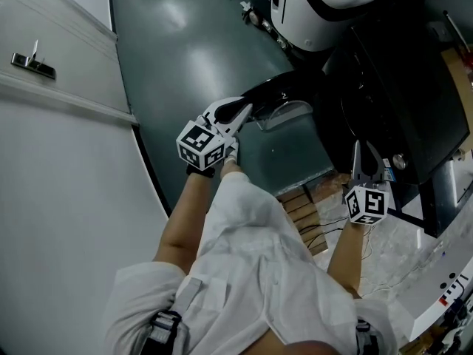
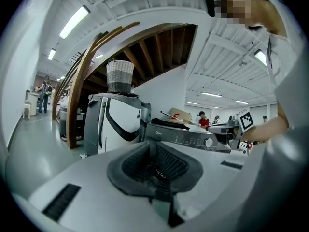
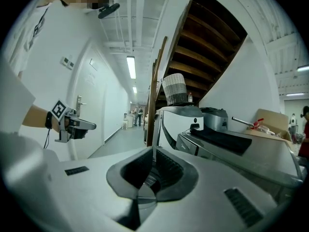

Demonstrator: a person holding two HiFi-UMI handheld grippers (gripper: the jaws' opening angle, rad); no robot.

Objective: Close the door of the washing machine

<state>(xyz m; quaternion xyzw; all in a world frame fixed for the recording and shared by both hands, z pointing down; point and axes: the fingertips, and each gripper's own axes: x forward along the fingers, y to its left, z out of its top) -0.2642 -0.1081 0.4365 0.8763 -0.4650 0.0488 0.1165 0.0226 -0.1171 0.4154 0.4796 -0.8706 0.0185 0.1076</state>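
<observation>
The washing machine [image 1: 399, 87] is dark and stands at the right of the head view. Its round black door [image 1: 277, 91] hangs open to the left, over the green floor. My left gripper [image 1: 244, 112] is shut and empty, with its tips at the door's near rim; whether they touch it I cannot tell. My right gripper [image 1: 365, 149] is also shut and empty, and it points at the machine's front lower right of the door. In the left gripper view the control panel [image 2: 186, 137] lies ahead, beyond the closed jaws.
A white door with a metal handle [image 1: 31, 62] fills the left side. A white rounded appliance [image 1: 325, 6] stands behind the washer, with a wicker basket [image 2: 119, 76] on top. Wooden slats [image 1: 301, 207] and cables lie on the floor by my legs.
</observation>
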